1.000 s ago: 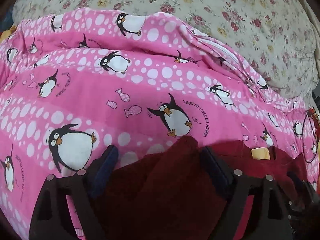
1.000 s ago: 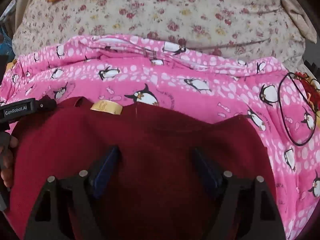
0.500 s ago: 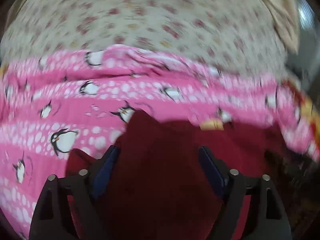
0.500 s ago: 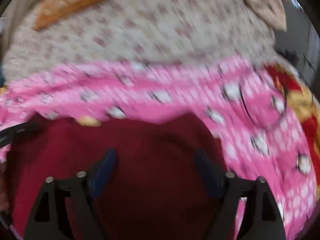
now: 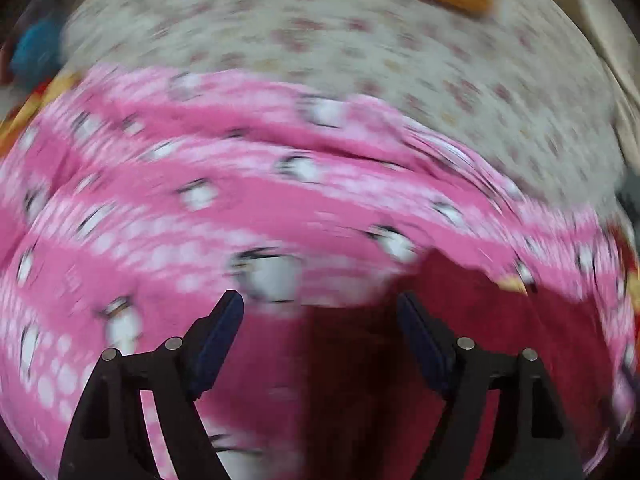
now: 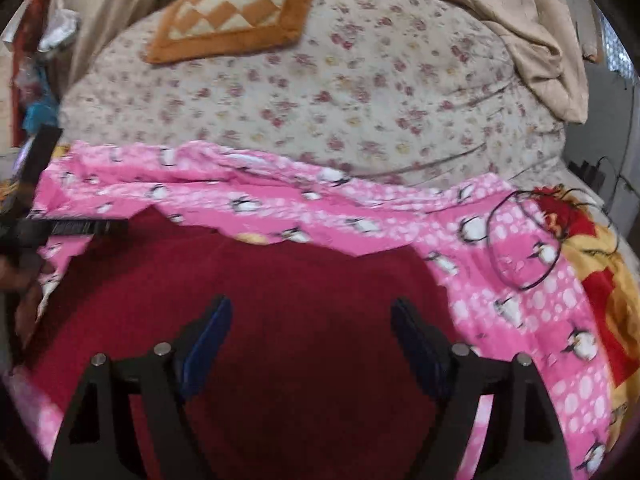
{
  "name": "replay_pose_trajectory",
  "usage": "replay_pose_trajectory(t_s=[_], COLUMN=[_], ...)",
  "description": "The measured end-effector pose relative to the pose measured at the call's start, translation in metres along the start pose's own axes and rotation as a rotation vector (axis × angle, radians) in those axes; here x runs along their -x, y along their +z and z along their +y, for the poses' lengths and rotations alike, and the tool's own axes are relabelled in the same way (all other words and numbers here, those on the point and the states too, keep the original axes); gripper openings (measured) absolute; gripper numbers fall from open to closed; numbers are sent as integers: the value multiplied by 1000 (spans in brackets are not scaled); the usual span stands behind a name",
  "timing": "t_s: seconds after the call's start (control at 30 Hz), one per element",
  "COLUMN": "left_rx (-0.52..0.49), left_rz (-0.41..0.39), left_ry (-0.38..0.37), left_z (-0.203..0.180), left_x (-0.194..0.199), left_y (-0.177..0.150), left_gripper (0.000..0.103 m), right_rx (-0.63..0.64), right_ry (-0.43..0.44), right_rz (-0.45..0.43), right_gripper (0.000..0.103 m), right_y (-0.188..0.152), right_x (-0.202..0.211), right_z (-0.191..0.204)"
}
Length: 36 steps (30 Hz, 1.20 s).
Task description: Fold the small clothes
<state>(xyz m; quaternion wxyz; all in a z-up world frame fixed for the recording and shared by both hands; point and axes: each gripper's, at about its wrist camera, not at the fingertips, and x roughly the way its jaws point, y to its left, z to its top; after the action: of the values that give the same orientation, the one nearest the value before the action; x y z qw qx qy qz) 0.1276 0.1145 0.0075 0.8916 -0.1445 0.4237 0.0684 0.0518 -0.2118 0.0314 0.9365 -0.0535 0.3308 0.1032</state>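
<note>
Nearest the cameras, the left gripper [image 5: 320, 312] is seen with its jaws closing and the right gripper [image 6: 310, 314] with its jaws also closing, both still spread wide, and nothing is seen pressed between either pair of pads. The dark red garment [image 6: 280, 300] is spread below them on the pink penguin-print blanket [image 6: 400, 220]. Farther off lie a looped black cable [image 6: 520, 240], the floral sheet [image 6: 360, 92] and an orange checked cushion [image 6: 232, 16].
</note>
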Motion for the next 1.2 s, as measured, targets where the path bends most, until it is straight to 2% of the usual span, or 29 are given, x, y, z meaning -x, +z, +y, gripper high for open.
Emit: replay_pose_trajectory(t_s=[0.03,0.1,0.2,0.23,0.27,0.37,0.47,0.53,0.57,0.6,1.1,1.13,1.2], left_rx=[29,25,-11,-34,-58,-144,-204,-269,-294,-291,-267,-267,-265], left_rz=[-9,-63,-103,-105,-93,-44,26,-26,-31,-31,-44,-45,-48], left_ry=[-4,-16,-131,-191,-222,-247,-177,-121,-93,-83,-97,-99,-101], left_z=[8,12,0,-9,-16,-47,-67,-80,-87,-88,-85,-85,-85], left_x=[5,27,58,67,70,75,56,53,51,51,53,53,53], left_y=[0,-7,-29,-43,-53,-95,-123,-132,-134,-135,-135,-136,-136], left_gripper=[56,56,56,56,56,56,56,63,67,69,70,70,70], right_rx=[15,51,109,129,137,38,12,14,7,-1,26,23,14], right_ry=[-3,17,50,60,58,97,66,42,47,50,-4,-7,11], right_rz=[4,19,64,110,157,167,117,139,177,177,146,130,37], right_gripper=[85,85,85,85,84,85,85,85,87,89,99,98,97], right_y=[-2,-6,-17,-21,-26,-26,-25,-28,-32,-35,-33,-31,-26], right_x=[0,1,-5,-14,-24,-26,-15,-18,-25,-28,-29,-25,-11], right_z=[6,18,36,40,43,33,26,23,21,19,21,22,22])
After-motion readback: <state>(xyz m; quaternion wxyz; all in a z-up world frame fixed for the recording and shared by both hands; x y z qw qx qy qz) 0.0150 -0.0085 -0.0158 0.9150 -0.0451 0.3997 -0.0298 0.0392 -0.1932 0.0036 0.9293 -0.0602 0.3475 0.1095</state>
